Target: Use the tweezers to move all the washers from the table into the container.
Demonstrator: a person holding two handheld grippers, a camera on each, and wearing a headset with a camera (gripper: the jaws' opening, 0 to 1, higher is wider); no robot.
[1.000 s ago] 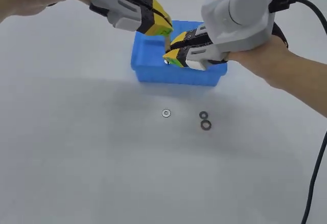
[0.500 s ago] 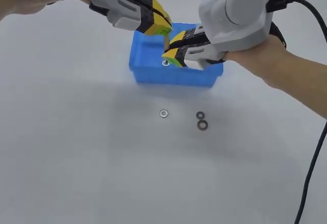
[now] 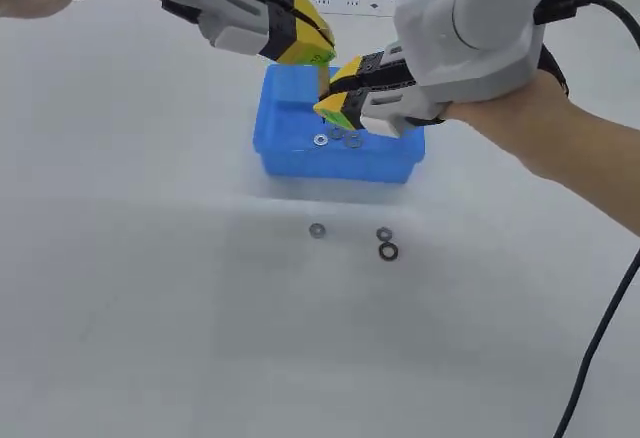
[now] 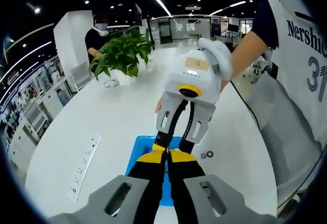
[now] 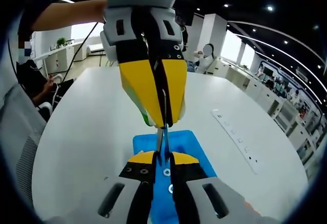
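The left hand-held gripper (image 3: 312,48) and right hand-held gripper (image 3: 335,108) both clench the tweezers (image 5: 162,141) — steadied over the bin (image 3: 285,153), two binned washers (image 3: 320,140) beneath their tips — three loose washers (image 3: 317,230) lie apart on the tabletop (image 3: 150,288).

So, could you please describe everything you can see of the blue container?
The container is an open-topped rectangular tray of bright blue, plastic-looking material with low walls. It sits flat on the white table. At least two washers lie on its floor near the front wall; three more lie on the table before it. The left gripper and right gripper hang over it, both shut on the tweezers; whether the tips touch it is unclear.
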